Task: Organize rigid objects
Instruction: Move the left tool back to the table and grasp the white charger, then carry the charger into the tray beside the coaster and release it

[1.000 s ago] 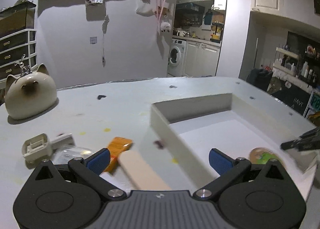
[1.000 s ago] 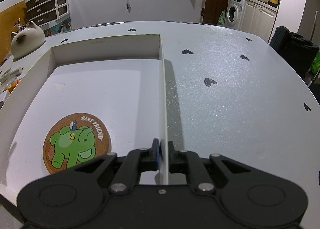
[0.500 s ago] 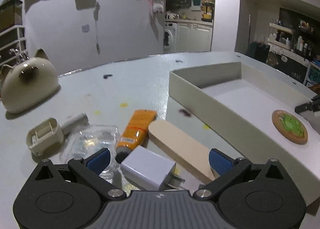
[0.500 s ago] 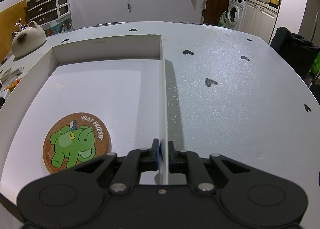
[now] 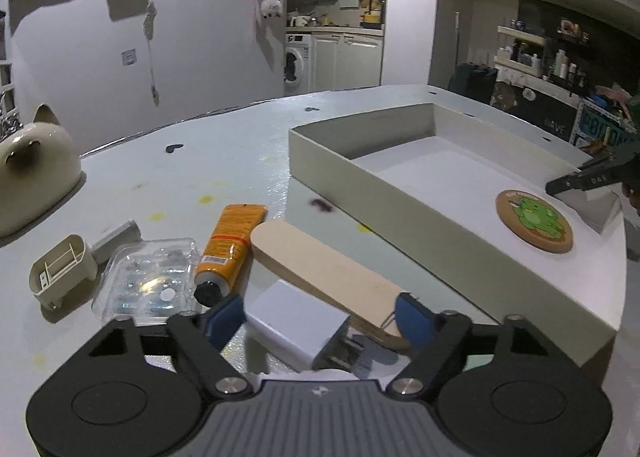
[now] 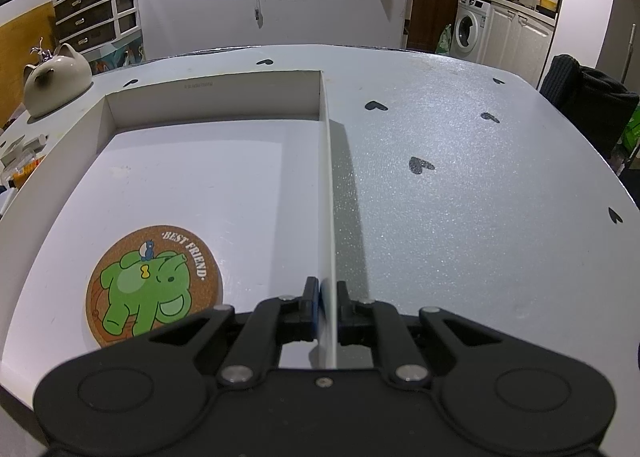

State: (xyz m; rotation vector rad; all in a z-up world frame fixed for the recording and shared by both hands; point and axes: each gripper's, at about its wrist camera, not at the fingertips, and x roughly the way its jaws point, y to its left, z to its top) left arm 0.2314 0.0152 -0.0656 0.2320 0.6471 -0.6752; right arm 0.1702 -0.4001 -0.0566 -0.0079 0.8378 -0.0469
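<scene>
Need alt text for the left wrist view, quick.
The left gripper, jaws just closing, straddles a white wall charger and the end of a flat wooden stick, beside an orange tube and the white cardboard tray.

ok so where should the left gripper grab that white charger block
Across the white charger block's two broad flat sides, mid-body, coming from its pronged end. The left gripper, jaws just narrowing, already straddles it. The wooden board overlaps one side, so that pad's room is tight.

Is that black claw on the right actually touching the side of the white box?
Touching. In the right wrist view the right gripper is shut on the thin wall of the white box, a finger pressed against each face with no gap.
</scene>
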